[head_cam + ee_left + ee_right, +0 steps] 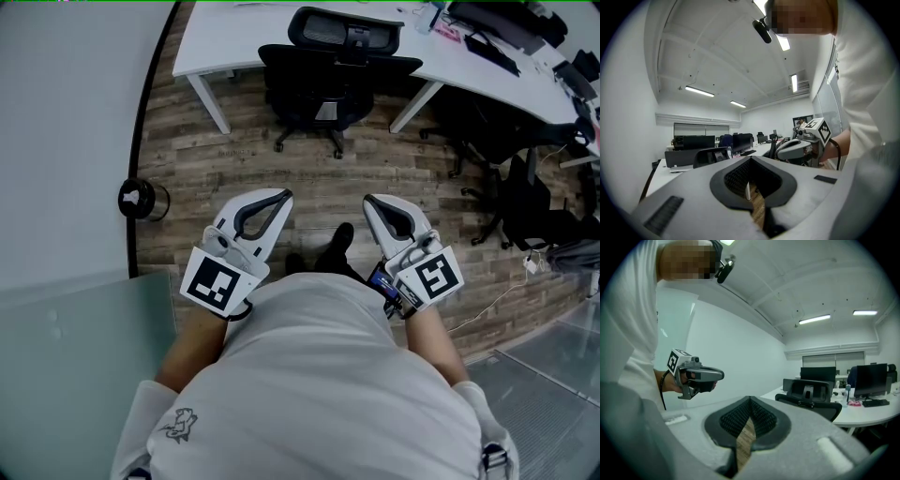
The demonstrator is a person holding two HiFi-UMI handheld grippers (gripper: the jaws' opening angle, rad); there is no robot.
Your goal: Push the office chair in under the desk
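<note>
A black office chair (330,70) with a mesh back stands on the wood floor, its seat partly under the white desk (216,37). The right gripper view shows the chair's headrest and back (812,397) against that desk. My left gripper (286,195) and right gripper (367,200) are held side by side in front of my body, well short of the chair. Both are shut and hold nothing. In the left gripper view the jaws meet at the tip of the left gripper (751,158), with the right gripper (780,147) beside it.
A small round bin (142,199) stands by the grey wall at the left. A second black chair (525,192) and cables sit at the right under a desk loaded with monitors (506,23). Glass partitions flank me at bottom left and right.
</note>
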